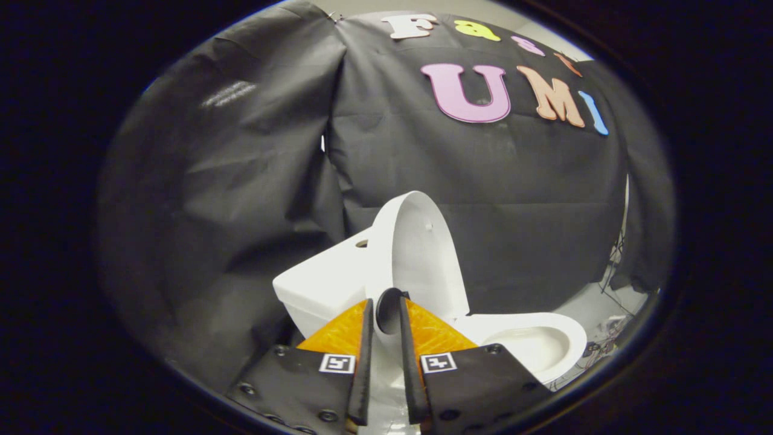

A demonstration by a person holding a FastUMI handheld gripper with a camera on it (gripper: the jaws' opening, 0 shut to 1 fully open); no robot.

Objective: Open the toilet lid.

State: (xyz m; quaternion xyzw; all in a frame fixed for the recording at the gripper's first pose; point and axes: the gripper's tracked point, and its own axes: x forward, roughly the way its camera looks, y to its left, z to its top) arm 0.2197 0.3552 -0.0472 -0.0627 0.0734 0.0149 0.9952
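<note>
**Lid raised, edge between fingers — release geometry**

Fingers of the gripper sit nearest the lens, black pads on orange wedges, tips converging with a narrow gap. Scanning left to right:

- Left of the fingers: booth wall cloth, then the white cistern, its flat top with a small round button hole facing up.
- Left finger: pad lies along the outer face of the toilet lid's lower edge.
- Centre: toilet lid stands nearly upright just ahead of and above the fingertips, its long axis running up and slightly away, its inner face turned toward the bowl. Its lower rim passes down into the gap between the two pads. Both pads appear to lie against it, so I judge the jaws clamped on the lid edge, though contact on the far side is partly hidden.
- Right finger: pad on the lid's inner side.
- Right of the fingers: open bowl and seat, lying low and beyond the right wedge; cables on the floor past it.

Judgement: the lid looks essentially open, leaning back against the cistern. What is left depends on one relation: the lid leans left, toward the cistern, so the jaws should part and back away along their own axis, not sideways toward the bowl.
</note>
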